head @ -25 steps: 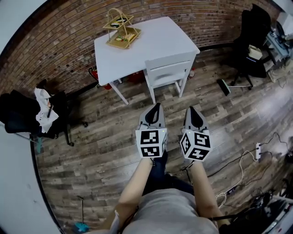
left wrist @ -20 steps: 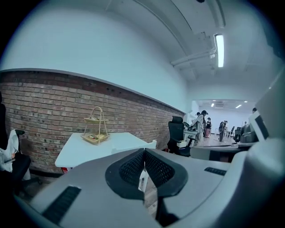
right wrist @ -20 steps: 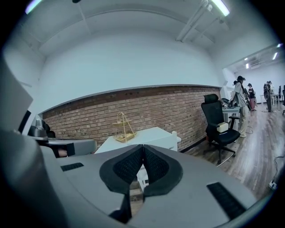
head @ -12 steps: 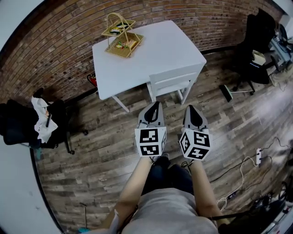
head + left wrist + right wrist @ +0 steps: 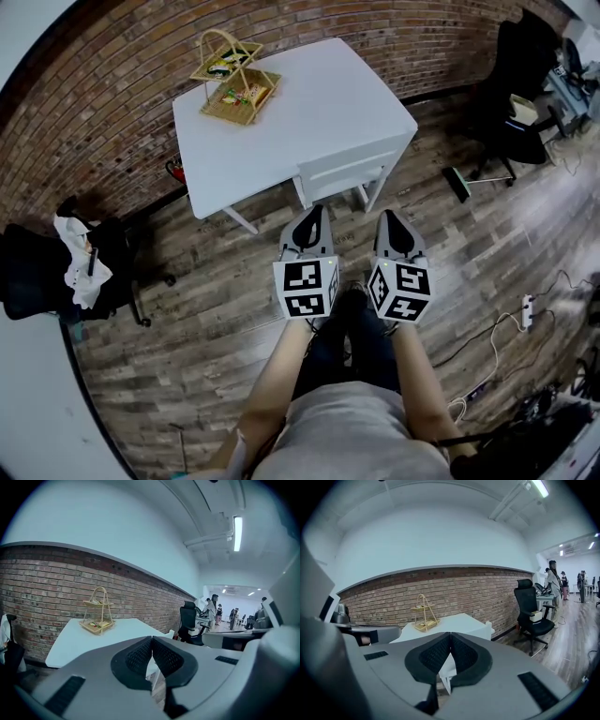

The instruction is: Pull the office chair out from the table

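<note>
- Left gripper is staying clenched, its jaws pressing together on nothing. It is riding forward with the person and drawing nearer to the table than a second ago.
- White chair is sitting tucked under the table's near edge, with its backrest showing and its seat mostly hidden beneath the top. It is filling more of the head view as the person is walking up, and nothing is touching it yet.
- Right gripper is also travelling shut and empty, keeping level with the left one. Its tips are now pointing just short of the chair's right side.
- Black office chair is standing well apart at the far right. Only the white one is sitting under the table, so that is probably the chair meant, though the steep view is making this hard to settle.
- For the task, the approach is nearly finishing while the pull is not yet starting. Both sets of jaws are going to need opening before either can be closing on the backrest.
</note>
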{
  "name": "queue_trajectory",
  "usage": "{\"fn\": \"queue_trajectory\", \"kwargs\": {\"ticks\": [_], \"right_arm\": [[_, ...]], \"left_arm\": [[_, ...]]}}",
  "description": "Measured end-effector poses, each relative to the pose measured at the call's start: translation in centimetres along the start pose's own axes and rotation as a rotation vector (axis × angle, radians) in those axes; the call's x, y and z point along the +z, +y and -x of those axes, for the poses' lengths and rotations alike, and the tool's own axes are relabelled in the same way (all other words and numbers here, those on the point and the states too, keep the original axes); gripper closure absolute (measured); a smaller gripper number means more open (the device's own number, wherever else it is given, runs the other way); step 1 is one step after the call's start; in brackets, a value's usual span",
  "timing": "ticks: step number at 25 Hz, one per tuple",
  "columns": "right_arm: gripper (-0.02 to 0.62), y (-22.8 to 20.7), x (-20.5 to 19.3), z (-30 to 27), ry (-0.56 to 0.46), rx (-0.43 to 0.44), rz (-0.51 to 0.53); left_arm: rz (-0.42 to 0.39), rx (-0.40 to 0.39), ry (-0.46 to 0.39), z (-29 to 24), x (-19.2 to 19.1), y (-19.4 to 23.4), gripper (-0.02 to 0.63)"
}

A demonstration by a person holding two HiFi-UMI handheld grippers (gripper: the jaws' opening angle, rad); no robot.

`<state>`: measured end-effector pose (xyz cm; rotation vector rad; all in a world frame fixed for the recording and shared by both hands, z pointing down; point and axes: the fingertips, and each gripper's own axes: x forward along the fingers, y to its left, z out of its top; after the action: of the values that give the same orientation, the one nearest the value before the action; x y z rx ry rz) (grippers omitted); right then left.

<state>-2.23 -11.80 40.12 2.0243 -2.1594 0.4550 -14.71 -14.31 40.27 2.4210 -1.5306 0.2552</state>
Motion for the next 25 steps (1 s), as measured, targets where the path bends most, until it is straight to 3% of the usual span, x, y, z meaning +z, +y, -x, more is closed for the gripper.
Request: {"fn": "queue_trajectory", "kwargs": {"ticks": [14, 25], "right_arm": [[0.581, -2.8, 2.2, -8.2, 0.015, 0.028, 0.001], [0.581, -7.2, 4.5, -15.8, 0.05, 0.111, 0.024]], "left_arm": [[-0.007, 0.025, 0.025, -7.9, 1.5, 1.4, 0.594], [-0.006, 0.08, 0.058, -15.8, 3.0, 0.6, 0.594]]}}
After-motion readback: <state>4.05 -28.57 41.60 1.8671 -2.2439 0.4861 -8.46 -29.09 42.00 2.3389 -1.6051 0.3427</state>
